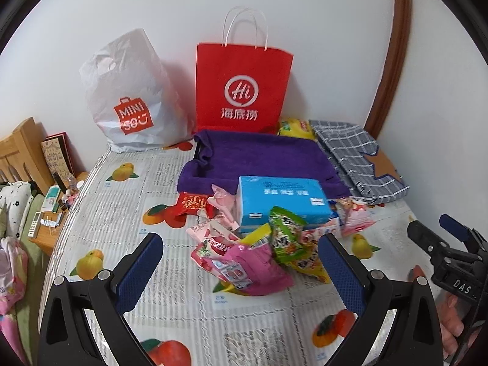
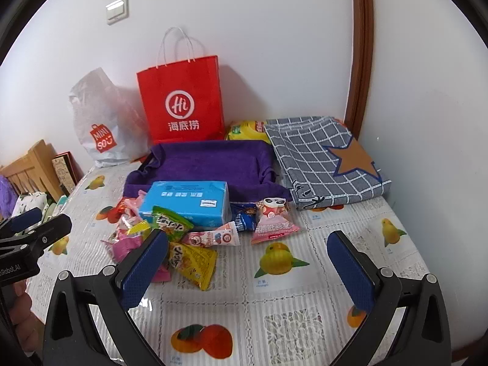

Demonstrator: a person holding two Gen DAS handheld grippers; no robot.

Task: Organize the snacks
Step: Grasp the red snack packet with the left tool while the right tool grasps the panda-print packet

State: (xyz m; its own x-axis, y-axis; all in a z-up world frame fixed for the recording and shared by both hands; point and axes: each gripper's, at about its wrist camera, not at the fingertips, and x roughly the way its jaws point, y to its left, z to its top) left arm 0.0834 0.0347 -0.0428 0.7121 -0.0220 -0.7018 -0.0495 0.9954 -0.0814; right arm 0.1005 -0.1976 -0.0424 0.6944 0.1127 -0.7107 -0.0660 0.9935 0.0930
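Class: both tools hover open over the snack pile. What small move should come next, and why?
Probably lower the left tool onto the pink packet. Its jaws stand open and empty, the packet lies nearest, between the fingers, on top of the pile, and the purple tray behind the blue box looks empty. The right tool is open over bare tablecloth.

A table under a fruit-print cover fills the lower frame. At its back, upper centre, a red bag stands beside a white bag. Below them lies a purple tray, a checked cloth to its right. At centre sits a blue box among loose snacks.
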